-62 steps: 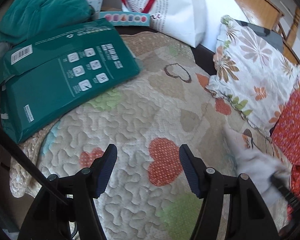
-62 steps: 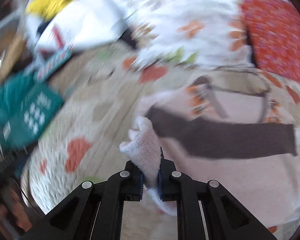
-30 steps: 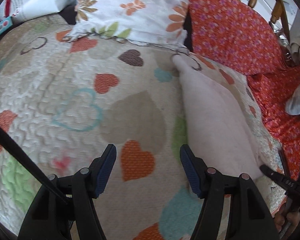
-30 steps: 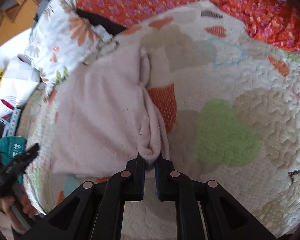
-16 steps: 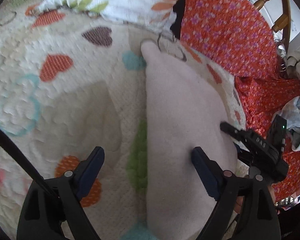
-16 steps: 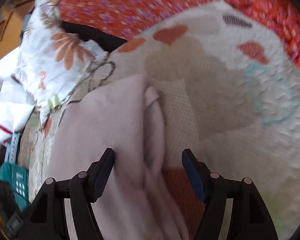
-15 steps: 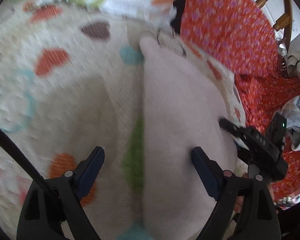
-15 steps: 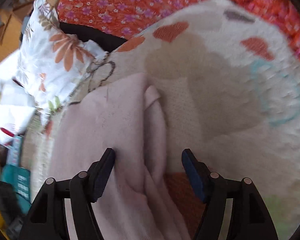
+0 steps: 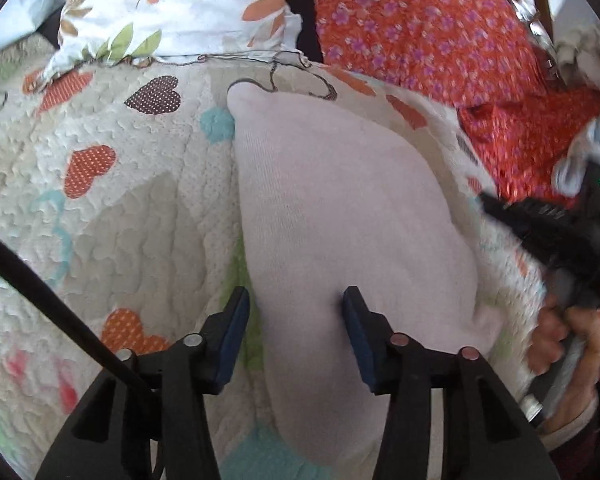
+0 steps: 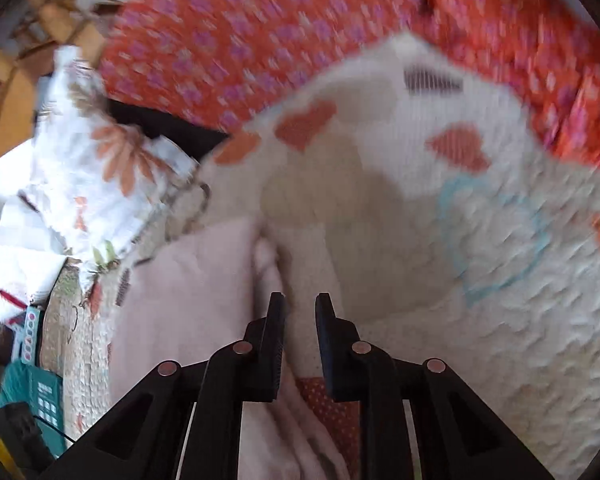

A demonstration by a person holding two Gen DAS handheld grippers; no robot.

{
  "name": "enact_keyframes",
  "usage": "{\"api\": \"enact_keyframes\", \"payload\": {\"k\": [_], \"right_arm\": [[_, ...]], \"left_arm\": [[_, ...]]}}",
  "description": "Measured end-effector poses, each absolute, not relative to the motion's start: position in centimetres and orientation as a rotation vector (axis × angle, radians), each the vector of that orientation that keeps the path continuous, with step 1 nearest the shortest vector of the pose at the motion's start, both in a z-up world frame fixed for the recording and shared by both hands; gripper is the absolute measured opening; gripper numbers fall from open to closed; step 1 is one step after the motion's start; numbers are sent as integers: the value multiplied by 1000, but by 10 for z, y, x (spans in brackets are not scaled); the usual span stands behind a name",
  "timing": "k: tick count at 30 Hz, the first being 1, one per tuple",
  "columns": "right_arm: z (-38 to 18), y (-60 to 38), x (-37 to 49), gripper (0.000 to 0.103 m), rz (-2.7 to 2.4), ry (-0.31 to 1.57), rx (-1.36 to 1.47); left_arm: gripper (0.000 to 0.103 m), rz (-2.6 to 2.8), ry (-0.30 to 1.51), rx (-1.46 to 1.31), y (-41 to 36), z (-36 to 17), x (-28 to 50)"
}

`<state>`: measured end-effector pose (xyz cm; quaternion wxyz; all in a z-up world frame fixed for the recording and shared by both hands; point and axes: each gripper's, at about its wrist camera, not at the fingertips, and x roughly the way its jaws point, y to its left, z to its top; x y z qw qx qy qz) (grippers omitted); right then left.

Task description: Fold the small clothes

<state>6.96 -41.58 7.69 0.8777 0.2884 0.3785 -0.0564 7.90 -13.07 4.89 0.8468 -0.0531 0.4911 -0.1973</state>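
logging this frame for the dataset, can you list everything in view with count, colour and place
pink garment: one, pale pink, flat on the quilt, between the left tongs' fingers
quilt: one, cream with coloured hearts, under everything
floral pillow: one, white with orange flowers, far edge of the quilt
red fabric: orange-red with purple flowers, far right
green package: one, teal, left edge of the right wrist view
left tongs: open, astride the garment's near-left edge
right tongs: open narrowly, holding nothing, beside the garment's folded edge
right hand: gripping the right tongs' handle
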Motion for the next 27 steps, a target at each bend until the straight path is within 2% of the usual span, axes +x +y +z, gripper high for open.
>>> {"api": "enact_keyframes", "payload": {"k": [4, 10, 14, 16, 18, 22, 27], "right_arm": [[87, -393, 43, 19, 44, 787, 578], [30, -362, 13, 18, 29, 1032, 580], [40, -364, -25, 19, 40, 993, 608], [48, -368, -36, 25, 25, 951, 589], [52, -374, -47, 38, 2, 894, 600], [53, -383, -43, 39, -38, 843, 648], [40, -381, -41, 40, -128, 883, 611]], "left_arm": [[56, -449, 1127, -117, -128, 26, 72], [64, -454, 1092, -83, -117, 32, 48], [64, -468, 1020, -57, -105, 49, 29], [64, -463, 992, -61, -99, 56, 24], [66, -456, 959, -62, -91, 61, 19], [67, -382, 920, -35, -84, 67, 18], [67, -365, 910, -64, -80, 70, 21]]}}
